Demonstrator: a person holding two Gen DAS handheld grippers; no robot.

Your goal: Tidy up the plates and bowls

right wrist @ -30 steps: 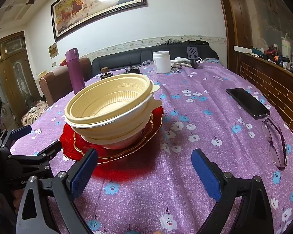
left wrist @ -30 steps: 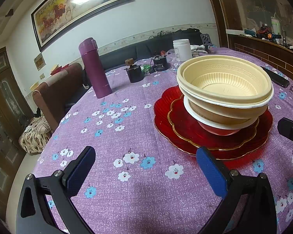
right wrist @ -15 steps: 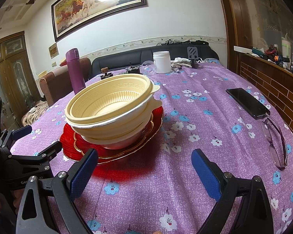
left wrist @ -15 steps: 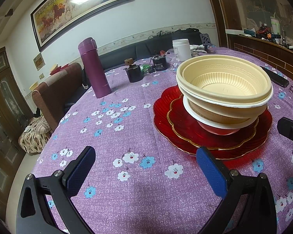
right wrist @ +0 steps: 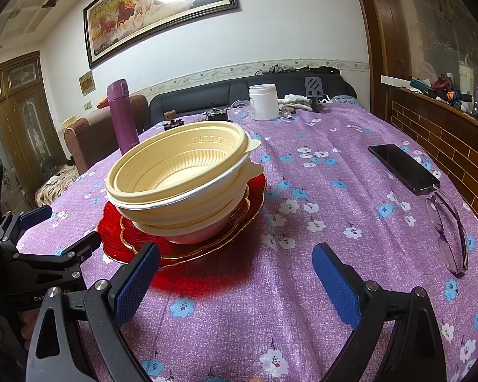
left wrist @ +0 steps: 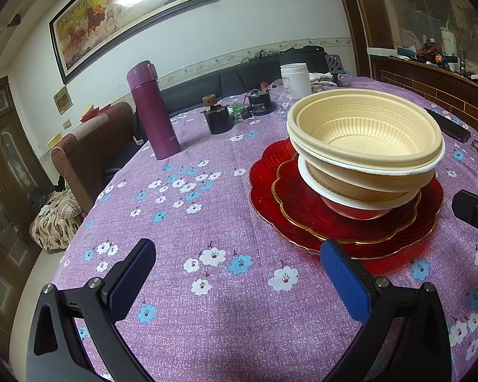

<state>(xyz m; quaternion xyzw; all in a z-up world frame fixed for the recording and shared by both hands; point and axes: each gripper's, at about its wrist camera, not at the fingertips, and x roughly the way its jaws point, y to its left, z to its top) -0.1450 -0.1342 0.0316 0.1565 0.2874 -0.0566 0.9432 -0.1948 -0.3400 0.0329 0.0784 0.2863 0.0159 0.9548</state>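
I count two red plates [left wrist: 271, 175], the smaller gold-rimmed one on the larger, and on them three nested bowls [left wrist: 366, 146]: two cream, one white at the bottom. Behind that stack stand one purple flask [left wrist: 153, 111] and one white jar [left wrist: 295, 81]. Right of the stack lie one phone [right wrist: 403, 168] and one pair of glasses [right wrist: 451, 235].

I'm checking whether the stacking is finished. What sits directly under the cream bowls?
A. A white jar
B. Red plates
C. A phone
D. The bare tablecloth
B: the nested cream bowls rest on stacked red plates with gold rims, which lie on the tablecloth; the phone and white jar stand apart from the stack.
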